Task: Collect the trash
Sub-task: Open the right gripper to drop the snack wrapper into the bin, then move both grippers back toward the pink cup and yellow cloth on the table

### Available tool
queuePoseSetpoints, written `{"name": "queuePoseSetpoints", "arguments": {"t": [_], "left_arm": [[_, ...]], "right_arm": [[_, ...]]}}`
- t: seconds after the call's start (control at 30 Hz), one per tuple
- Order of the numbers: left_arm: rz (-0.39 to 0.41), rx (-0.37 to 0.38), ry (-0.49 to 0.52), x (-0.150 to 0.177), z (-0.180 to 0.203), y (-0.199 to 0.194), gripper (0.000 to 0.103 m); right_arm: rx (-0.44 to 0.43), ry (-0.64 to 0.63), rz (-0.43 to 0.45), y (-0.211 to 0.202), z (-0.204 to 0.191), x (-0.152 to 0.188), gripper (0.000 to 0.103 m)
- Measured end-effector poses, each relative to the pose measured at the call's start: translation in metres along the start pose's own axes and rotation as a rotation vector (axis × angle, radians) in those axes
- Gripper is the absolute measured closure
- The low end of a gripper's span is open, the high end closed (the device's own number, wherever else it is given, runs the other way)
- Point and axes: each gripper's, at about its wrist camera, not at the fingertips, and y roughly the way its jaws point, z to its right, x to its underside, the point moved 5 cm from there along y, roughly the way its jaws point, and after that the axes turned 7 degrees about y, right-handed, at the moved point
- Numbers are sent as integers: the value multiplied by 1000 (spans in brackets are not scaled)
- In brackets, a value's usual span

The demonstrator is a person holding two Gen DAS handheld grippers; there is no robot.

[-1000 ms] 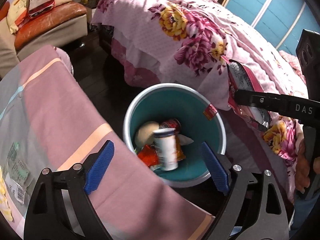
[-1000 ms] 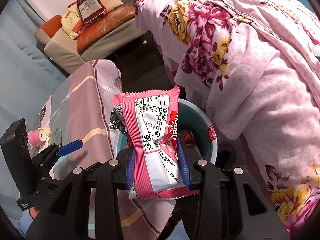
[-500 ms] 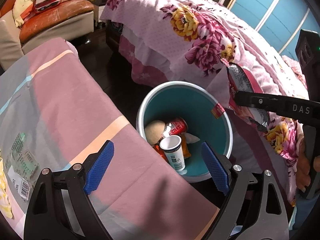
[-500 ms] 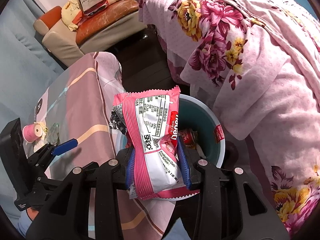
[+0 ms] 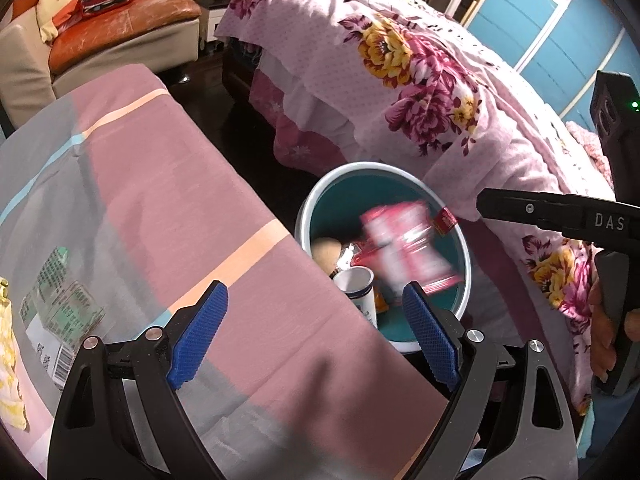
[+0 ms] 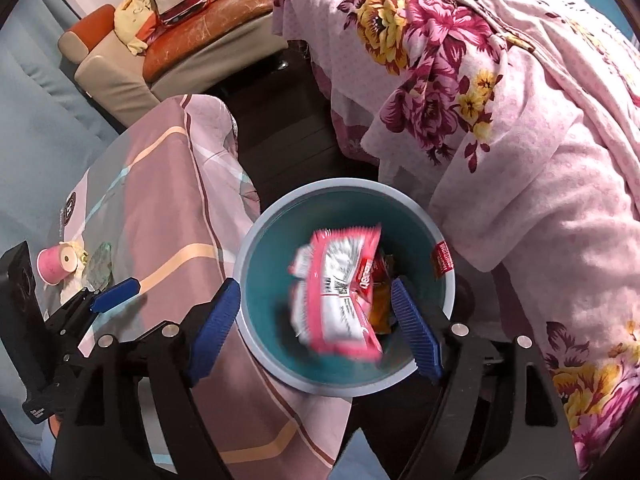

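A teal bin with a pale rim (image 6: 256, 240) (image 5: 308, 208) stands on the floor between the table and the bed. A pink and white snack wrapper (image 6: 340, 292) (image 5: 404, 248) is blurred in mid-air inside the bin mouth, free of any gripper. My right gripper (image 6: 320, 328) is open and empty right above the bin. My left gripper (image 5: 316, 328) is open and empty over the table edge, beside the bin. A white cup (image 5: 358, 286) and other trash lie in the bin.
The table wears a pink striped cloth (image 5: 160, 208) with wrappers at its left (image 5: 60, 300) and a pink cup (image 6: 56, 264). A floral-covered bed (image 6: 500, 100) crowds the bin's right. A sofa (image 5: 100, 44) stands at the back.
My right gripper has opened and let go of the wrapper, which now drops into the bin. My left gripper has drawn back over the table.
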Motion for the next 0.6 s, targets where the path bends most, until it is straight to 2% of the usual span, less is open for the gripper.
{"name": "queuePoseSetpoints", "arguments": {"t": [0.6], "left_arm": [[56, -31, -24, 16, -22, -41, 13]], "right_arm": [[9, -51, 9, -20, -38, 9, 26]]}}
